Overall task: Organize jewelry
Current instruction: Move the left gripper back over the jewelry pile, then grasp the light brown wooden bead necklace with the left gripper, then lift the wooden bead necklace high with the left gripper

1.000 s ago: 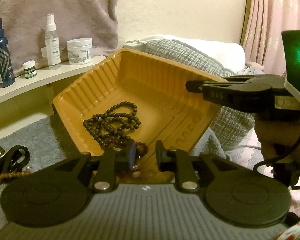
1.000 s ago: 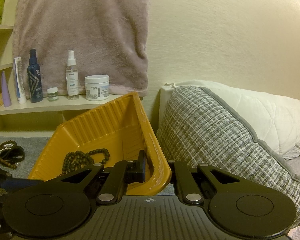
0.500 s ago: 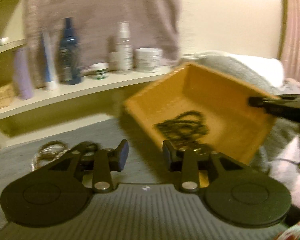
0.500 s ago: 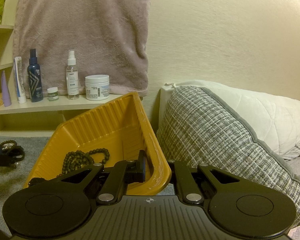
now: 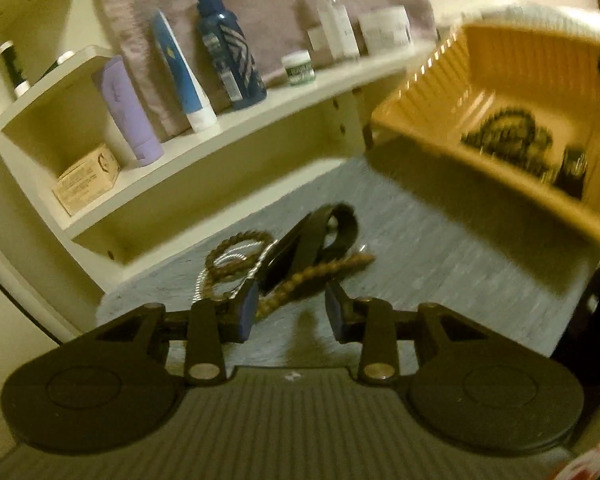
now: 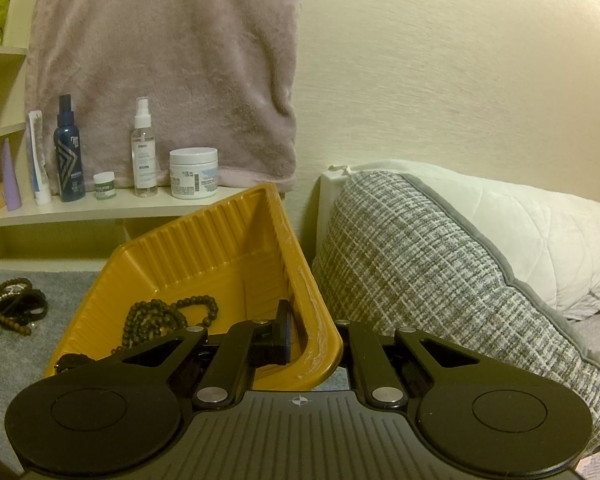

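Observation:
My right gripper point(image 6: 312, 344) is shut on the near rim of a yellow ribbed tray point(image 6: 204, 248) and holds it tilted, one finger inside the rim and one outside. A dark bead necklace point(image 6: 168, 316) lies in the tray. In the left wrist view the tray point(image 5: 440, 92) sits blurred at the upper right with the beads point(image 5: 504, 136) inside. My left gripper point(image 5: 291, 312) is open and empty. Just beyond its fingertips a pile lies on the grey surface: a black strap point(image 5: 320, 236), a brown bead bracelet point(image 5: 312, 280) and a silver chain point(image 5: 220, 264).
A cream shelf point(image 5: 260, 112) behind the pile carries bottles, tubes and jars, with a mauve towel point(image 6: 172, 60) hanging above. A grey woven cushion point(image 6: 420, 272) and white pillow point(image 6: 540, 232) lie right of the tray. Grey carpet point(image 5: 440, 264) lies between pile and tray.
My left gripper swung left from over the tray to the pile on the grey surface, and its jaws opened wider. The right gripper and the tray stayed still.

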